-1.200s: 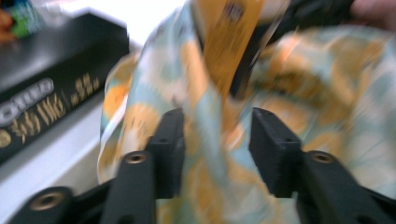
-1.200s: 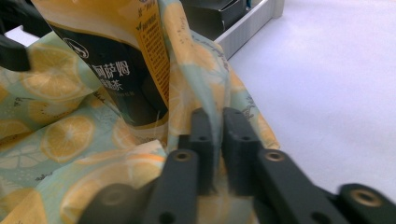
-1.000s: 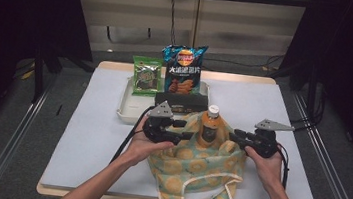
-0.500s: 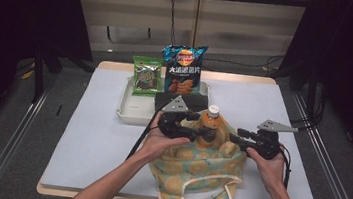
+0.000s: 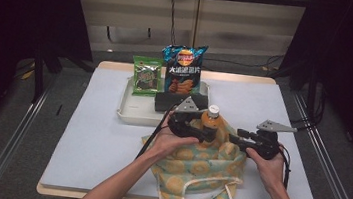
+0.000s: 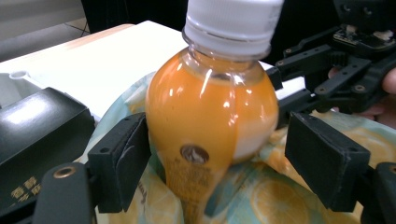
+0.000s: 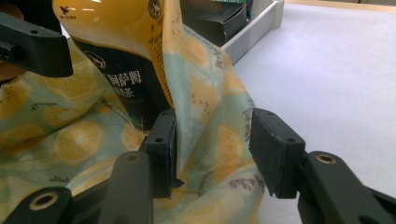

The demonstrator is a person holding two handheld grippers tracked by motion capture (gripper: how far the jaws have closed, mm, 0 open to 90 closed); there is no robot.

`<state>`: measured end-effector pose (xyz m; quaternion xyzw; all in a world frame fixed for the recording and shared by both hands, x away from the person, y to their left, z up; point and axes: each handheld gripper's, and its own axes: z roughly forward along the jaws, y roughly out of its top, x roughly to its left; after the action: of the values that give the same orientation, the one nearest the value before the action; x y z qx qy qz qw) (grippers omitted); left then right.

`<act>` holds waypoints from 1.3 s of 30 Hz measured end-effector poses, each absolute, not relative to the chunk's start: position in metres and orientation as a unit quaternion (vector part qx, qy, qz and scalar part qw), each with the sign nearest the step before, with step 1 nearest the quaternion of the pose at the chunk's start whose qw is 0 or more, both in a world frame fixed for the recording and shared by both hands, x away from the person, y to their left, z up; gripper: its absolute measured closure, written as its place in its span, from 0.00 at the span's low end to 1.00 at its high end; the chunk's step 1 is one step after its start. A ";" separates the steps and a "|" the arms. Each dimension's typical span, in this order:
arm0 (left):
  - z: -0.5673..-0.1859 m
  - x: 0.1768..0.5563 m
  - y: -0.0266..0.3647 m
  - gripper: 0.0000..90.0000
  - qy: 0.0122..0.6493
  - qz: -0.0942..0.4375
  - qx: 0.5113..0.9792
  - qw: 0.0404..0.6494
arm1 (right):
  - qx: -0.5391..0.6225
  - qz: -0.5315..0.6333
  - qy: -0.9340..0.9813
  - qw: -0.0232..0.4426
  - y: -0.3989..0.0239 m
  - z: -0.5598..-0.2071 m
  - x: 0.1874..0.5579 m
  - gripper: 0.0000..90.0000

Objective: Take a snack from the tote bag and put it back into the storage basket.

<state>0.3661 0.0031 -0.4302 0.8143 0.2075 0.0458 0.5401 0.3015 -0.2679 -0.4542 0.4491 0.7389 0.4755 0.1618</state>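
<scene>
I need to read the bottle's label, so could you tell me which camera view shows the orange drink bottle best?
The left gripper view: the orange drink bottle stands close up between the open jaws, white cap and round emblem clear. The right gripper view gives its lower label, partly behind the fruit-print bag. In the high view it is small.

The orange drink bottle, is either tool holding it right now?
No. The left tool stands open around the bottle; the right tool is open too.

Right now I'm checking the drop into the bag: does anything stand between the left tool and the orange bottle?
Nothing visible does. The left tool straddles the orange bottle; its jaws have just been opening, with no cloth between pads and bottle. The bag lies below.
</scene>
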 end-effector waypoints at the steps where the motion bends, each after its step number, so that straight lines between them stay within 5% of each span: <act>1: -0.430 0.366 0.001 0.24 0.210 0.046 0.813 0.541 | 0.448 0.476 0.740 0.162 -0.268 -0.455 0.302 0.59; 9: -0.437 0.369 -0.011 0.24 0.217 0.057 0.817 0.532 | 0.447 0.477 0.740 0.160 -0.267 -0.454 0.301 0.60; 11: -0.438 0.370 -0.011 0.33 0.215 0.060 0.818 0.531 | 0.447 0.476 0.741 0.157 -0.267 -0.454 0.301 0.61; 14: -0.437 0.371 -0.010 0.34 0.215 0.055 0.820 0.528 | 0.444 0.477 0.742 0.157 -0.266 -0.454 0.301 0.63; 26: -0.418 0.363 0.009 0.34 0.183 0.033 0.825 0.534 | 0.436 0.489 0.742 0.142 -0.266 -0.449 0.299 0.93; 39: -0.386 0.361 0.041 0.35 0.172 0.044 0.814 0.553 | 0.432 0.472 0.754 0.149 -0.275 -0.443 0.283 0.99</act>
<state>0.3609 0.0411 -0.3861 0.8143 0.1720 0.0440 0.5527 0.2827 -0.2746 -0.4432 0.4316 0.7539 0.4724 0.1491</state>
